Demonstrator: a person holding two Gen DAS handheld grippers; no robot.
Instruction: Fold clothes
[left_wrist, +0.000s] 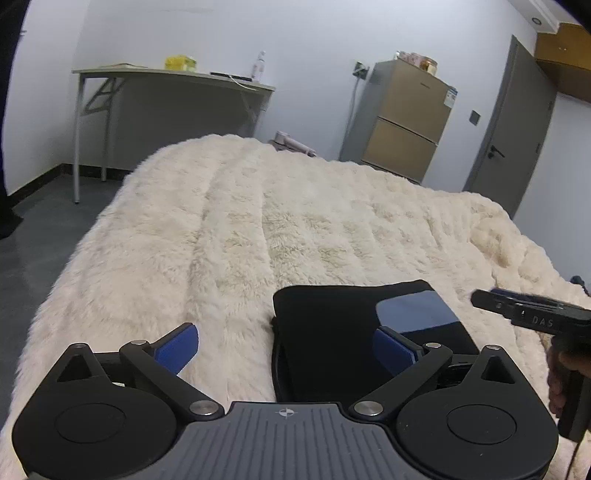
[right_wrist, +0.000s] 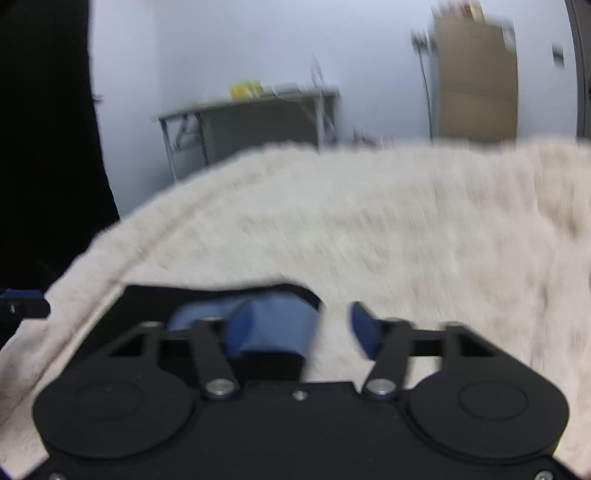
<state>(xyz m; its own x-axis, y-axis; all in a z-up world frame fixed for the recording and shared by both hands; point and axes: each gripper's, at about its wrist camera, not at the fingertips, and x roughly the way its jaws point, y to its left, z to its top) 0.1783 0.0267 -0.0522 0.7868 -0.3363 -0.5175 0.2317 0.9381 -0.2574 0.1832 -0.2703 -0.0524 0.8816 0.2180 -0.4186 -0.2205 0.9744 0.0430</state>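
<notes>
Your left gripper is spread wide, its blue pads far apart and holding nothing. Just ahead of it, slightly toward its right finger, lies the folded garment, a compact black rectangle with a blue panel on top. It rests flat on a fluffy cream blanket that covers the bed, and the right pad sits over the garment's near right portion, though you cannot tell if it touches the cloth. Off to the right of this gripper, beyond the garment's right edge, your right gripper reaches in from the side, with your hand wrapped around its handle; from this view you cannot tell how its fingers stand. Your right gripper's own camera is blurred, but it shows the right gripper spread as well, gripping nothing. The folded garment lies just in front of its left finger, and bare blanket fills the gap toward its right finger. Far ahead of both grippers, past the bed, a grey surface stands against the white wall, carrying a yellow box and a bottle. Ahead and to the right stand a tan refrigerator and a grey door.
</notes>
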